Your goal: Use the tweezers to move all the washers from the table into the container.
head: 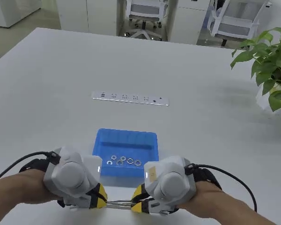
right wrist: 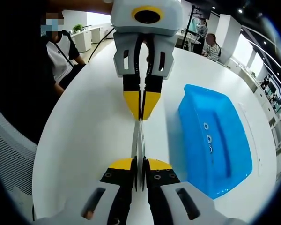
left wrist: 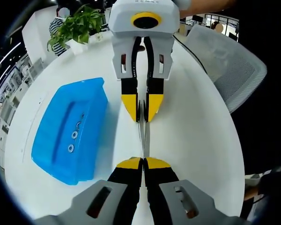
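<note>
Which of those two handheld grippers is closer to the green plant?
Right. The right gripper is on the side toward the plant; the left gripper lies farther off, beyond the tweezers both clamp.

Pale grey left gripper (head: 102,202) and right gripper (head: 136,205), yellow-tipped black jaws, black cables (head: 37,154), perhaps dark straps (head: 35,164).

bench (head: 210,126): white, plain top, wide, runs far back.
container (head: 126,139): blue rectangular tray, flat on the bench, close to the near edge, about centre.
power strip (head: 130,99): long, white, flat on the bench beyond the container, well apart, parallel to its far rim.
tweezers (head: 118,204): thin metal, just before the container's near wall; bench contact unclear.
</note>
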